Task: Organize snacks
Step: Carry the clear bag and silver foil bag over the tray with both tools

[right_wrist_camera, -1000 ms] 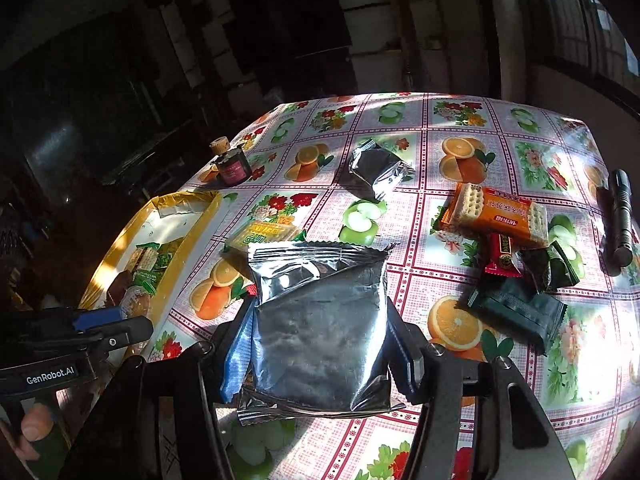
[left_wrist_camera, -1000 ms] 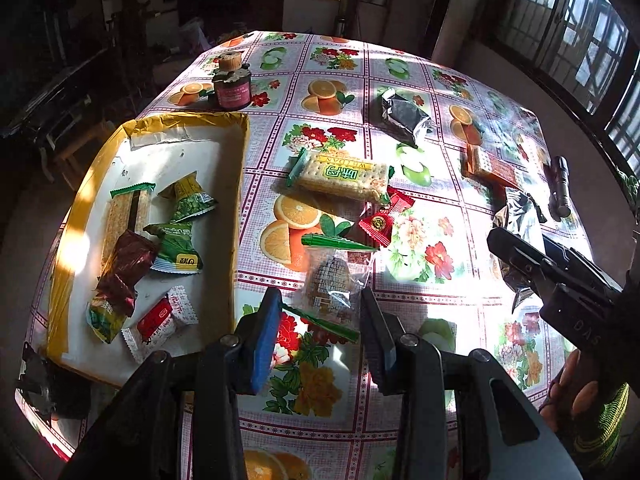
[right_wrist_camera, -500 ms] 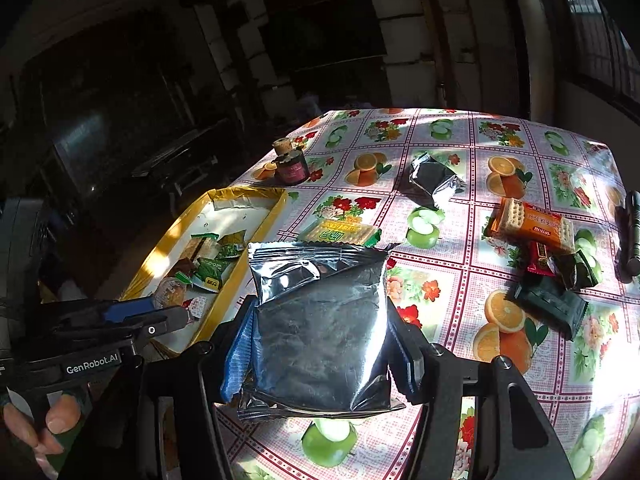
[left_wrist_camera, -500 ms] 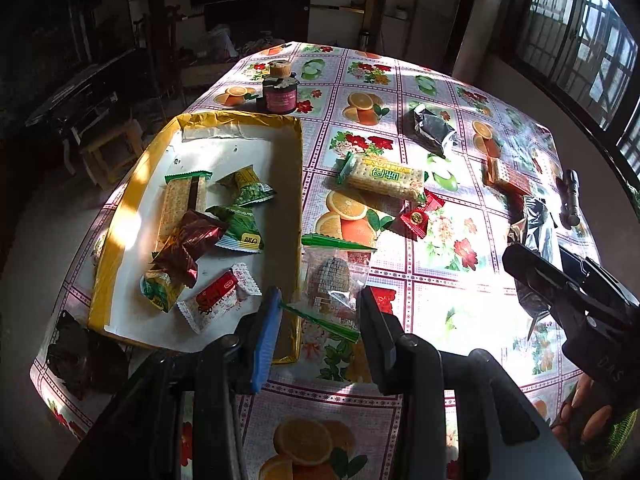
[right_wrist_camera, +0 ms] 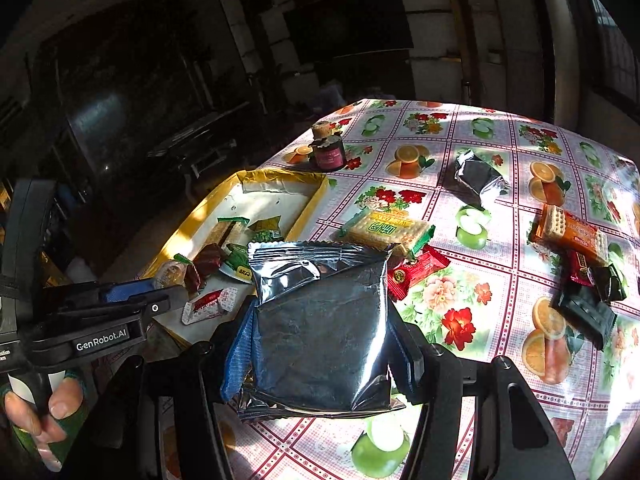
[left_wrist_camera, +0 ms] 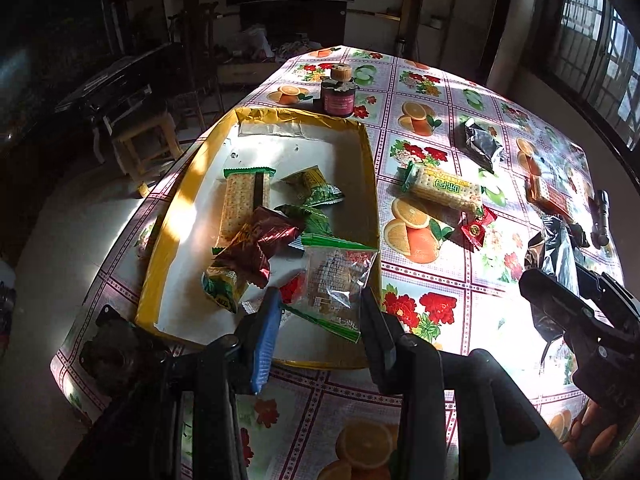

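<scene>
My left gripper is shut on a clear snack packet with green ends and holds it above the near right corner of the yellow-rimmed tray. The tray holds several snacks, among them a green cracker pack and a dark red wrapper. My right gripper is shut on a silver foil pouch, held above the table to the right of the tray. It shows at the right edge of the left wrist view.
On the fruit-print tablecloth lie a yellow cracker pack, a red candy, a second silver pouch, an orange cracker pack, dark packets and a black torch. A dark jar stands behind the tray.
My left gripper has carried the clear packet left from the table to above the tray's near right corner. My right gripper has drawn back and up with the silver pouch.
</scene>
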{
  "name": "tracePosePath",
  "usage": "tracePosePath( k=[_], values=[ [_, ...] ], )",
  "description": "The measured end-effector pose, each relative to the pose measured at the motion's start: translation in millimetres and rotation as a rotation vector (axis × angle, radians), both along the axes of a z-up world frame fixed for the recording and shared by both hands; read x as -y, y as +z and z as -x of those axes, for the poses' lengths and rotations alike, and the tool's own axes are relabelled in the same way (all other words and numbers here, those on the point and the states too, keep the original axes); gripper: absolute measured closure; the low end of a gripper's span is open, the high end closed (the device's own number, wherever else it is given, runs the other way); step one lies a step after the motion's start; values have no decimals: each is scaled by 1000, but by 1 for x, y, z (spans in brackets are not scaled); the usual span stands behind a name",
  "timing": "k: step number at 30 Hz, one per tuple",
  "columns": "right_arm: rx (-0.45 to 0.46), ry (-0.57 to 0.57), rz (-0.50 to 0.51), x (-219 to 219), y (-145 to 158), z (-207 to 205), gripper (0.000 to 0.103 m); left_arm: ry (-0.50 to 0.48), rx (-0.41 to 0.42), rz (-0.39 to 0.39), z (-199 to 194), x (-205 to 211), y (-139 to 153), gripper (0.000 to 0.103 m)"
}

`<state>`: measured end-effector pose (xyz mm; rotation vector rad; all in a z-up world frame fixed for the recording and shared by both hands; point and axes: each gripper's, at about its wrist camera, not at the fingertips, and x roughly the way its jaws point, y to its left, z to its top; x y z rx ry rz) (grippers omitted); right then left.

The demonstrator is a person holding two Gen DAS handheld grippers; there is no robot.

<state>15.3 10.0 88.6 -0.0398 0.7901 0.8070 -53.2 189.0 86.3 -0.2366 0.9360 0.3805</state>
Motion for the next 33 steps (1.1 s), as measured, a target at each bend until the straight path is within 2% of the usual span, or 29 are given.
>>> tracePosePath(
  k=[19,33],
  values=[
    [-19,102,13,-58,-8,-10,40,78,-33,5,-9,-41,-14,65],
    [-31,124,13,-75,-11,-19,40,104,-33,10,-17,-56,-14,65]
  ],
)
